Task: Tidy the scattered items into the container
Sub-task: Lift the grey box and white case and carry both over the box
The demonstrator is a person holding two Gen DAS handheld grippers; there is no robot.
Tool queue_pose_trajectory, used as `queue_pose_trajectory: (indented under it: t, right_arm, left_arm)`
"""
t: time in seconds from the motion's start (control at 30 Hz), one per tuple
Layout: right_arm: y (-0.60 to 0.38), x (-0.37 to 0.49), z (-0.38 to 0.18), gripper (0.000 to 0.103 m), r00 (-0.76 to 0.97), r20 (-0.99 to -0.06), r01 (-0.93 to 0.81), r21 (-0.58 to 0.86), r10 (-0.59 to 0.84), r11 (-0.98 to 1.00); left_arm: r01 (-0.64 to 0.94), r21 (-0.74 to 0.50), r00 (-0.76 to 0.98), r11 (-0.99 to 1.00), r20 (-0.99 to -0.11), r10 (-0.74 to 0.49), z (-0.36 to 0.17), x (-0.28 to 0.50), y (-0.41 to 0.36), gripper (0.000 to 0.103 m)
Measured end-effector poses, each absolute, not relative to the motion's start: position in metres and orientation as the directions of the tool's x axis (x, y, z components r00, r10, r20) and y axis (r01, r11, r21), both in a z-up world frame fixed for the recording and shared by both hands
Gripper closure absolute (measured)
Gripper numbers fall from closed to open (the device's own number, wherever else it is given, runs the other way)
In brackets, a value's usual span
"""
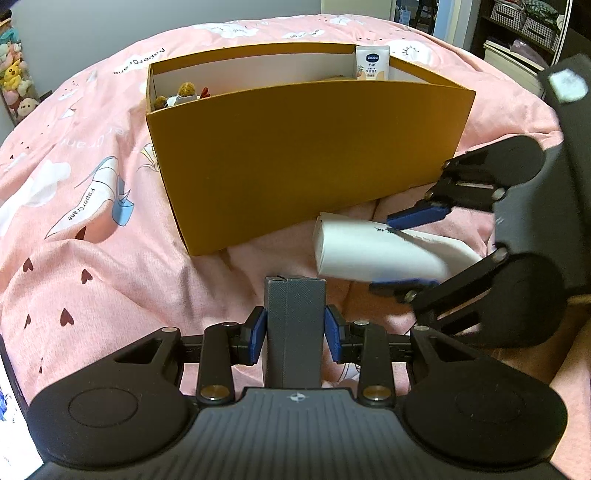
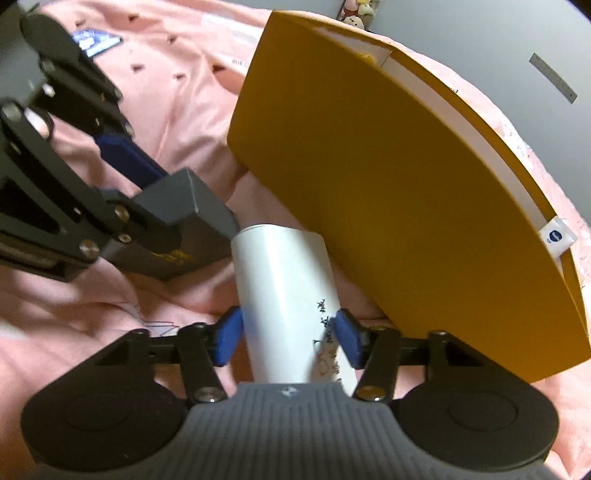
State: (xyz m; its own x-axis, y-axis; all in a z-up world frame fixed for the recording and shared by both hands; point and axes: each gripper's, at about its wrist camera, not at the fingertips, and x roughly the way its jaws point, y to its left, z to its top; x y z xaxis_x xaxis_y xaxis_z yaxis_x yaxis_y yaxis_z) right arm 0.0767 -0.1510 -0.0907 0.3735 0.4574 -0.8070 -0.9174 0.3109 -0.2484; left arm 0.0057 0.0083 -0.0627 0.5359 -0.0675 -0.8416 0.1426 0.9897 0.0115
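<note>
An open orange cardboard box (image 1: 306, 147) stands on the pink bedspread; it also shows in the right wrist view (image 2: 388, 184). Inside it are a Vaseline tube (image 1: 372, 62) and small plush items (image 1: 181, 95). My left gripper (image 1: 294, 330) is shut on a dark grey rectangular box (image 1: 295, 332), in front of the orange box; the same grey box shows in the right wrist view (image 2: 184, 225). My right gripper (image 2: 288, 338) is shut on a white cylindrical tube (image 2: 288, 295) with handwriting, right of the grey box and near the orange box's front wall; the tube also shows in the left wrist view (image 1: 369, 251).
The pink patterned bedspread (image 1: 92, 221) is wrinkled around both grippers. A clear container of plush toys (image 1: 14, 85) stands at the far left. Shelves with storage baskets (image 1: 524, 22) are at the back right.
</note>
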Motion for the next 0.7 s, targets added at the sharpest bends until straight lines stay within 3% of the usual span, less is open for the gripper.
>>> queue_pose_trajectory:
  t: [0.3,0.47,0.7]
  right_arm:
    - [-0.159,0.068,-0.08,0.05,0.417,-0.782,-0.897,-0.271,0.463,0.349]
    - [-0.158,0.061,-0.096,0.066,0.449,-0.794,-0.879,-0.31,0.41,0.361]
    - [-0.165,0.066,-0.089,0.067,0.429,-0.794,-0.883,-0.267,0.432,0.385]
  left_arm:
    - [0.138,0.015,0.531,0.99,-0.845,-0.062,-0.067,0.008,0.009,0.064]
    - [0.13,0.06,0.508,0.99,-0.861,-0.014,-0.079,0.013,0.004,0.064]
    - [0.13,0.057,0.533,0.99,-0.846,-0.021,-0.076,0.009,0.005,0.065]
